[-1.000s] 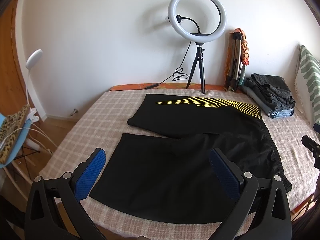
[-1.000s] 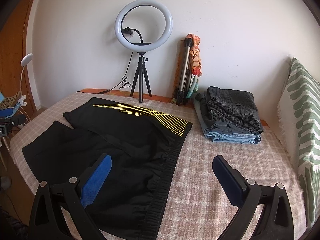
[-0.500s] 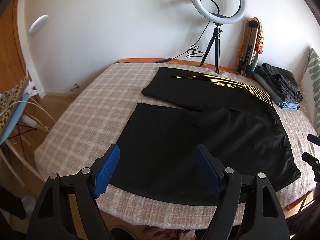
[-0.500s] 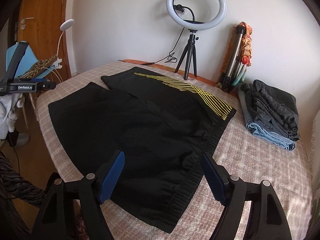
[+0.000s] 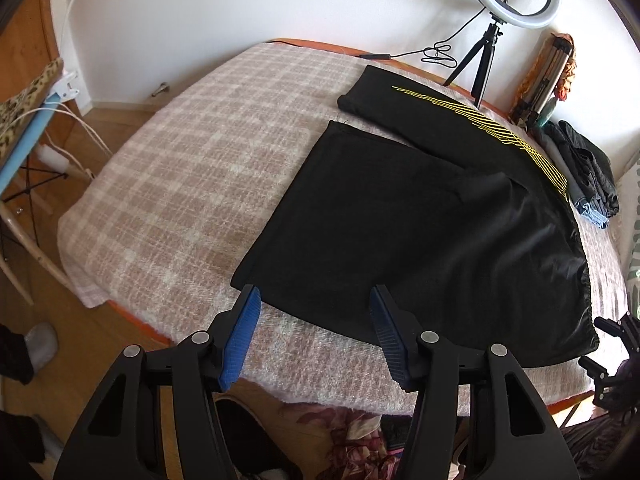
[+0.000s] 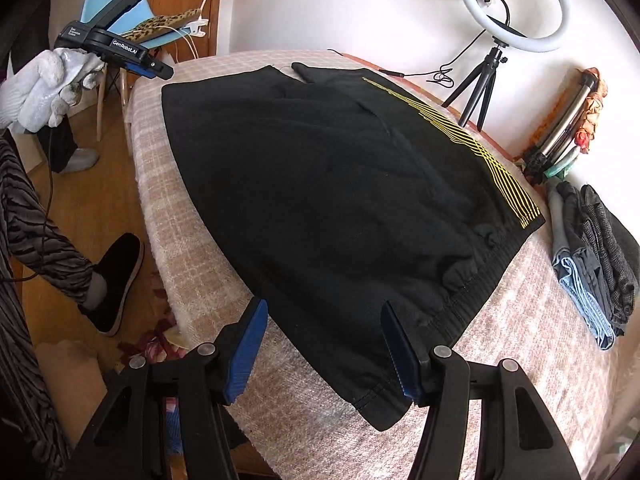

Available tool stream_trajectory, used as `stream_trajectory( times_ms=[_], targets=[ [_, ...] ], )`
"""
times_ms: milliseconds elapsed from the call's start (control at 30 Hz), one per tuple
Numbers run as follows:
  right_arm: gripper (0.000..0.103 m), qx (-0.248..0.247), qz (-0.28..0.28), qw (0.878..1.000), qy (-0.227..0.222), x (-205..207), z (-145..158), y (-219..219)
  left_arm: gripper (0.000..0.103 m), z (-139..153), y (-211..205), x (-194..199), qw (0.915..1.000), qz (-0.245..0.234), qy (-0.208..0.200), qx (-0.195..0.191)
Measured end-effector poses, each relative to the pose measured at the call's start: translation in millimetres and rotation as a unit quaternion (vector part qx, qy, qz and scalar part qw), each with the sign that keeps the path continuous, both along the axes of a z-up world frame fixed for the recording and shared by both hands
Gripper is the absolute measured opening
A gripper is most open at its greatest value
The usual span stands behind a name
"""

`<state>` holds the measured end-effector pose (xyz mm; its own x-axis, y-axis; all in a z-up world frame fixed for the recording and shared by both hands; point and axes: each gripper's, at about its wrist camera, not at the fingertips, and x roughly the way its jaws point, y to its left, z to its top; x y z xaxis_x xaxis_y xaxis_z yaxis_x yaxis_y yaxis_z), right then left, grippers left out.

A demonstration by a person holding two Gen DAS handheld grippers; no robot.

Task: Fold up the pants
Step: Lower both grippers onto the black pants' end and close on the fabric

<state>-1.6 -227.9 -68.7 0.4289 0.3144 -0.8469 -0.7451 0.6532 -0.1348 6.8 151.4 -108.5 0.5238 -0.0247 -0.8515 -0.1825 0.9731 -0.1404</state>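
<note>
Black pants (image 5: 420, 220) with yellow side stripes lie flat on the plaid bed cover, legs spread apart; they also show in the right wrist view (image 6: 340, 184). My left gripper (image 5: 314, 304) is open and empty, hovering above the near leg's hem corner. My right gripper (image 6: 324, 316) is open and empty, hovering above the near edge of the pants close to the elastic waistband (image 6: 472, 280). The left gripper also shows in the right wrist view (image 6: 120, 50) at the far left, held by a white-gloved hand.
A stack of folded clothes (image 6: 592, 252) lies on the bed (image 5: 168, 184) at the right. A ring light on a tripod (image 6: 512, 8) and a folded tripod (image 6: 564, 132) stand by the wall. A blue chair (image 6: 120, 4) and the person's leg (image 6: 60, 256) are left of the bed.
Both grippers moved down and in toward the near edge of the pants and tilted downward. The jaws narrowed a little but stay open. The pants have not moved.
</note>
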Motion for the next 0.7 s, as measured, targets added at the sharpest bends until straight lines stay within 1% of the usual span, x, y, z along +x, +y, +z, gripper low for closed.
stream_trajectory(
  times_ms=[133,300,400,433,467,533,600,633,667,700],
  targets=[
    [0.061,-0.008,0.012,1.000,0.006,0.8,0.1,-0.4,0.056,-11.5,14.6,7.8,0.9996,0.023,0.018,-0.005],
    [0.061,-0.014,0.024,1.000,0.012,-1.4,-3.4,1.7,0.056,-24.3,35.1,22.4,0.9973,0.058,0.037,-0.027],
    [0.061,-0.027,0.023,0.999,0.012,-0.6,-8.4,2.7,0.056,-31.3,38.4,27.2,0.9962,0.062,0.044,-0.043],
    [0.061,-0.028,0.022,0.999,0.013,-0.3,-9.4,2.3,0.052,-33.1,37.5,27.7,0.9960,0.062,0.046,-0.045],
    [0.061,-0.029,0.020,0.999,0.014,0.2,-10.2,1.7,0.051,-33.2,35.6,27.8,0.9963,0.063,0.045,-0.038],
    [0.061,-0.033,0.015,0.999,0.012,1.1,-11.7,1.0,0.044,-33.3,31.7,29.4,0.9970,0.057,0.044,-0.027],
    [0.061,-0.036,0.012,0.999,0.012,2.2,-13.3,1.2,0.028,-33.5,29.4,30.9,0.9974,0.055,0.042,-0.018],
    [0.061,-0.036,0.011,0.999,0.012,2.7,-13.6,1.5,0.023,-33.2,27.7,31.1,0.9978,0.051,0.040,-0.015],
    [0.060,-0.036,0.011,0.999,0.011,2.8,-13.5,2.3,0.016,-32.9,25.5,31.7,0.9982,0.046,0.038,-0.011],
    [0.057,-0.034,0.013,0.999,0.012,2.9,-13.5,2.9,0.011,-32.7,23.0,32.7,0.9986,0.039,0.035,-0.007]
  ],
)
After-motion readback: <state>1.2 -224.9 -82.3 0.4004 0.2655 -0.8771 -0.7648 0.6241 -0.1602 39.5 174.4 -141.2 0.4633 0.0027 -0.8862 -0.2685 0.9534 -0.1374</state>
